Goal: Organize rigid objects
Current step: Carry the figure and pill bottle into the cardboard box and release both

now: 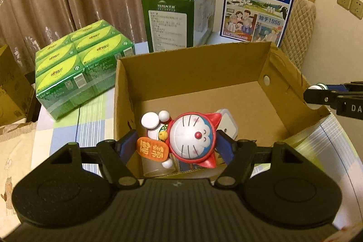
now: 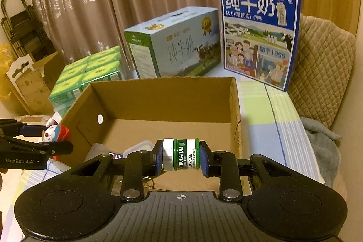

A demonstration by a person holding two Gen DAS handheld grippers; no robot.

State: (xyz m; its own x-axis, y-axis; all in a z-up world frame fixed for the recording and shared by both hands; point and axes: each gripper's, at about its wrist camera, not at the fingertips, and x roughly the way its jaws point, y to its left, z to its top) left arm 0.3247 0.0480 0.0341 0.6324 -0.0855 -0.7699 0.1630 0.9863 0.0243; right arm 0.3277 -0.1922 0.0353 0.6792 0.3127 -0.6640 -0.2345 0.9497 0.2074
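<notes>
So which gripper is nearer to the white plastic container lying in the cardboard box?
Left. The left gripper, holding the cat toy, hangs directly over the white container. The right gripper, holding the lip salve jar, is farther along the cardboard box.

A checked tablecloth (image 2: 267, 115) carries the cardboard box (image 2: 163, 101), two milk cartons (image 2: 177, 44) and green packs (image 1: 77, 67).
</notes>
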